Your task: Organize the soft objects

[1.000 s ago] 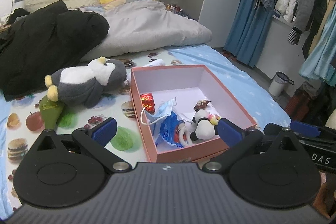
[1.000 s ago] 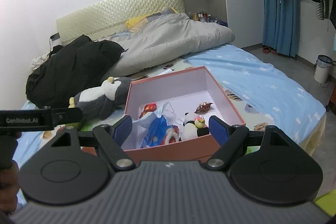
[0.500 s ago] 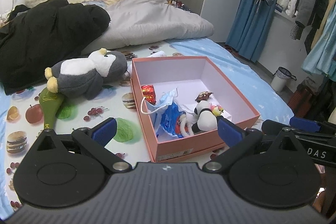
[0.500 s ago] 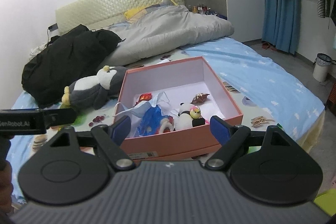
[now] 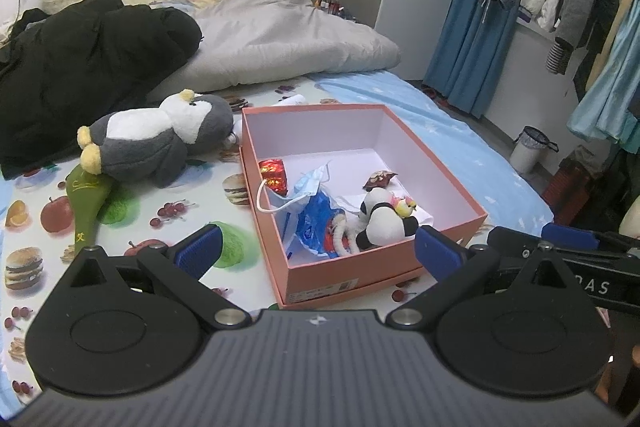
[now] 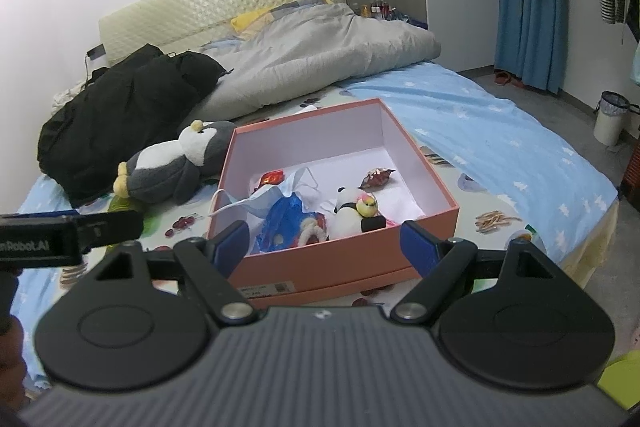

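Penguin plush (image 5: pixel 156 143) lay on bed outside pink box (image 5: pixel 444 167), ahead-left of left gripper (image 5: pixel 316 247), long axis crosswise. Left gripper nearer than right gripper (image 6: pixel 324 239). Both jaws wide, empty.

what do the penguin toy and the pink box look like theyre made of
The penguin toy looks like fleecy plush: matte, fuzzy nap and a soft, sagging shape. The pink box seems to be rigid paperboard: matte, with straight thin walls, crisp corners and a printed label on its front.
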{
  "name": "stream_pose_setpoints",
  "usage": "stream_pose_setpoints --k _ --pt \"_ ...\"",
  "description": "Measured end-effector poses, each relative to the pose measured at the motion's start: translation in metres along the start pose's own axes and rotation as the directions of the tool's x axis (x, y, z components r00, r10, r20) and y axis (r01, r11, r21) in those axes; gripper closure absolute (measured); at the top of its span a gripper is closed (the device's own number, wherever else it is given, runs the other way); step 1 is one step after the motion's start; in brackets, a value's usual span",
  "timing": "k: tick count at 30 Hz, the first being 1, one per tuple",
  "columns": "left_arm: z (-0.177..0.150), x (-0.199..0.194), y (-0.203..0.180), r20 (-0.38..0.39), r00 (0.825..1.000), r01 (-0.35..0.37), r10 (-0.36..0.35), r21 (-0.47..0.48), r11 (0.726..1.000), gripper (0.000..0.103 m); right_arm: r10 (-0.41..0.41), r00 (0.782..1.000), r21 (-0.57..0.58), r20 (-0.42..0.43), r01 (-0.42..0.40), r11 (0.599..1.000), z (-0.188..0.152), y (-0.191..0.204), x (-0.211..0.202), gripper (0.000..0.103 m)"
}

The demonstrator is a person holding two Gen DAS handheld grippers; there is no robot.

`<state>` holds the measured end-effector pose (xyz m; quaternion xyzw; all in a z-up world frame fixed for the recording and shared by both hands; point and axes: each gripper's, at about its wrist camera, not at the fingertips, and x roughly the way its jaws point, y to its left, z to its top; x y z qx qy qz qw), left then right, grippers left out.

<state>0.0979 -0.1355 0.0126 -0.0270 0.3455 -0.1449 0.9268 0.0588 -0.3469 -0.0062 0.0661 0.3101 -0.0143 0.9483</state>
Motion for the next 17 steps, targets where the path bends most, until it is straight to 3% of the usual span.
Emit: stream_pose_setpoints --k 17 --pt "-0.0016 -0.0042 0.0033 0.010 1.000 -0.011 0.011 -0.013 1.000 0.000 0.000 1.000 -0.004 0.004 0.000 1.000 -0.0007 0.0024 0.0028 0.019"
